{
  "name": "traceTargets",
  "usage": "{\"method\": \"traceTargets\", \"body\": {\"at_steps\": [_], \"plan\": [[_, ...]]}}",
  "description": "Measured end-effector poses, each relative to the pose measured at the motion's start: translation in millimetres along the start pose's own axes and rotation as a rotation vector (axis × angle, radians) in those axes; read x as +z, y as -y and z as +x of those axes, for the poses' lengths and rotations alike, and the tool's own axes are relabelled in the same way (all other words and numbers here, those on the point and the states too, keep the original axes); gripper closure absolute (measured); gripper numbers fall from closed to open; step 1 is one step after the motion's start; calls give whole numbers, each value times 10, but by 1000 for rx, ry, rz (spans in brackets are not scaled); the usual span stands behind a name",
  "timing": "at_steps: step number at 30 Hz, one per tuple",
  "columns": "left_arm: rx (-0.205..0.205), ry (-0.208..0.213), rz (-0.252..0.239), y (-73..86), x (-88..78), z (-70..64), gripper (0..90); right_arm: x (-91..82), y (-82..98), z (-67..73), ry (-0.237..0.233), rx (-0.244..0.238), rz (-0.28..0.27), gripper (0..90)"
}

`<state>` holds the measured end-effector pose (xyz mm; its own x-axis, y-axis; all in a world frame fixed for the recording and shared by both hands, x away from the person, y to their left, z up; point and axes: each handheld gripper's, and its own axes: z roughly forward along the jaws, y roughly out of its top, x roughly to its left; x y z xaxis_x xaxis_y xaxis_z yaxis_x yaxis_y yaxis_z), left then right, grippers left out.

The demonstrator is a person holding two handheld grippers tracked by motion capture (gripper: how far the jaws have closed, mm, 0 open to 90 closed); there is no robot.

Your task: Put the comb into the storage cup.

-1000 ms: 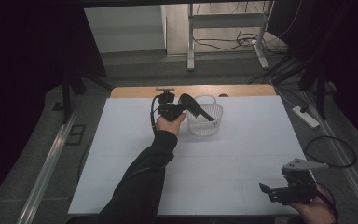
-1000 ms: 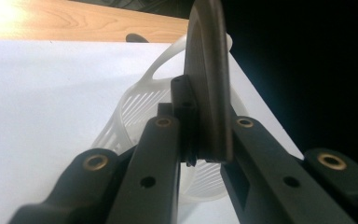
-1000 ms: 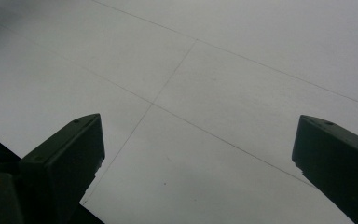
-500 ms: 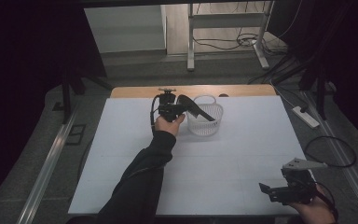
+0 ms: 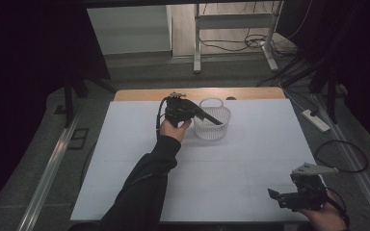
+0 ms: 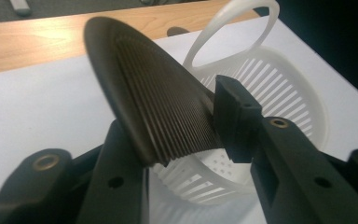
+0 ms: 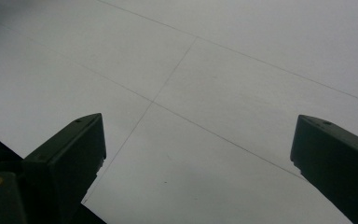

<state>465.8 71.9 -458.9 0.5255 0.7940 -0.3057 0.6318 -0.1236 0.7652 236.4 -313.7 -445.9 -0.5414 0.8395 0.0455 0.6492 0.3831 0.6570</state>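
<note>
Basket, white and slotted, sits at the far middle of the bench, hoop handle up. Left arm is stretched long and forward from the near edge, dark sleeve running up to the hand just left of the basket. Left gripper points across to the right, its tips over the basket's rim. In the left gripper view a black ribbed piece, curved like a shell, lies between the fingers above the basket's inside. The fingers have just been opening; the piece leans on the left one and a thin gap shows at the right pad, so the grip looks loosened, not pressed.

Right hand is low at the near right corner, right gripper aimed left over bare bench, fingers set wide apart with nothing between them.

No lettering or label reads on anything here.
</note>
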Motion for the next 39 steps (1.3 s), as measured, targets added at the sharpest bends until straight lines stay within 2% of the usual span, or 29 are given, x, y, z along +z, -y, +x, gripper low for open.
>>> {"method": "traceTargets", "body": {"at_steps": [5,10,18,29,39], "plan": [[31,-38,1,9,3,-14,607,0,0,-2,0,2,1,37],[47,-50,2,17,2,-3,542,1,0,-3,0,4,2,38],[55,-59,15,38,-1,25,455,2,0,-3,0,4,3,38],[62,-58,21,63,-24,71,381,5,-1,-4,0,5,6,39],[69,-57,33,53,-59,108,253,5,-1,-5,0,6,5,39]]}}
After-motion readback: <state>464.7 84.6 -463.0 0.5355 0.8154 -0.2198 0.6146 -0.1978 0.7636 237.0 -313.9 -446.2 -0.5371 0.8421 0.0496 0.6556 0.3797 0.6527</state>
